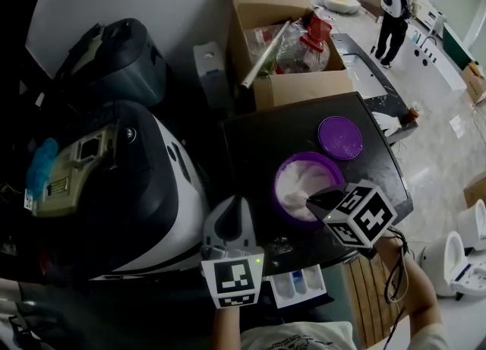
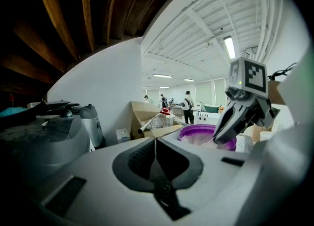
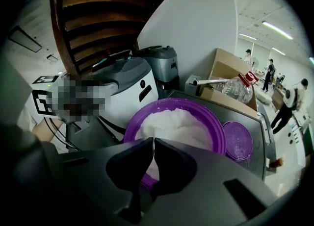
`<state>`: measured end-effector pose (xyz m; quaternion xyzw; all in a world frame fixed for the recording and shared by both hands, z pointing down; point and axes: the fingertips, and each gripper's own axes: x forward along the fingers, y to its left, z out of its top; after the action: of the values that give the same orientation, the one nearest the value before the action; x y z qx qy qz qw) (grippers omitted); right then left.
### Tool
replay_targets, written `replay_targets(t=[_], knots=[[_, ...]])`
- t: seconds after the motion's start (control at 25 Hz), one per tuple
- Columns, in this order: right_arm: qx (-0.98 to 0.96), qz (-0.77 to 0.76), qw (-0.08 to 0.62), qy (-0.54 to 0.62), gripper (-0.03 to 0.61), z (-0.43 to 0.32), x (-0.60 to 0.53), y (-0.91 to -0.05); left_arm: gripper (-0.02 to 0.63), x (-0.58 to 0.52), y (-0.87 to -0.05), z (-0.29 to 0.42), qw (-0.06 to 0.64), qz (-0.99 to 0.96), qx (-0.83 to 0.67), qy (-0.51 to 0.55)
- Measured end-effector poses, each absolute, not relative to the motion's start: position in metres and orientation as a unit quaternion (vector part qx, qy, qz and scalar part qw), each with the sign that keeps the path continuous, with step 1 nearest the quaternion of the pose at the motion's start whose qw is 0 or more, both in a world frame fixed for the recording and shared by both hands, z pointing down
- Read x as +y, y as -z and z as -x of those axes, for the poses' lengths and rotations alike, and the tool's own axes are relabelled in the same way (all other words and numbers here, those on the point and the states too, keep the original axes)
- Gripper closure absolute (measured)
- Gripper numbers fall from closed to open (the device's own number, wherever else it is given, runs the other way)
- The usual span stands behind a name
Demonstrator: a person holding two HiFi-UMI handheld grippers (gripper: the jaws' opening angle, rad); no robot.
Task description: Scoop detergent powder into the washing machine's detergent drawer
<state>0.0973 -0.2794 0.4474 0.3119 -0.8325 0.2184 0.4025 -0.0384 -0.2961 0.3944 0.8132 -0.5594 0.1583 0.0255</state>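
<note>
**Two grippers closed, the right one over the powder bowl**

Both sets of jaws are pressed together. The right gripper (image 3: 154,138) pinches a thin white strip (image 3: 153,146) between its jaws; what the strip belongs to cannot be made out. In the head view its tips hang over the purple bowl (image 1: 281,181) at about 4 o'clock on the rim. The heaped white detergent powder (image 1: 302,185) lies straight ahead of them. The left gripper (image 2: 155,141) holds nothing, and its jaws meet with no gap. It sits at 7 o'clock from the bowl and points toward 12.

The bowl rests on a dark top (image 1: 254,140). The purple lid (image 1: 340,137) lies flat at 1 o'clock from the bowl, just beside it, dusted with white. The detergent drawer (image 1: 300,286) is pulled out at 6 o'clock from the bowl, beside the left gripper's marker cube, showing white and blue compartments. Farther out, a cardboard box (image 1: 296,86) of oddments stands at 12 o'clock and a white-and-black appliance (image 1: 186,185) at 9 o'clock.
</note>
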Motion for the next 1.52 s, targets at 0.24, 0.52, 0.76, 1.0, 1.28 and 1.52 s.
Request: replay_targets(t=[0.24,0.52,0.76,1.0,1.28,1.52], knots=[[-0.835,-0.321,0.378,-0.239,0.558,-0.096,-0.279,-0.447,0.603,-0.293,-0.393,0.037,0.025,-0.814,-0.559,-0.159],[-0.836,-0.334,0.339,-0.273,0.558,-0.097,-0.282,-0.443,0.603,-0.292,-0.386,0.039,0.02,-0.811,-0.563,-0.155],[-0.839,-0.346,0.266,-0.325,0.558,-0.097,-0.286,-0.433,0.603,-0.29,-0.378,0.042,0.018,-0.807,-0.571,-0.149],[-0.838,-0.35,0.195,-0.371,0.558,-0.102,-0.285,-0.424,0.603,-0.288,-0.374,0.038,0.012,-0.804,-0.574,-0.153],[-0.809,-0.365,0.057,-0.457,0.558,-0.115,-0.286,-0.41,0.603,-0.285,-0.367,0.033,0.008,-0.805,-0.575,-0.146],[-0.766,-0.353,-0.073,-0.532,0.558,-0.125,-0.283,-0.399,0.603,-0.28,-0.361,0.028,0.005,-0.805,-0.576,-0.14]])
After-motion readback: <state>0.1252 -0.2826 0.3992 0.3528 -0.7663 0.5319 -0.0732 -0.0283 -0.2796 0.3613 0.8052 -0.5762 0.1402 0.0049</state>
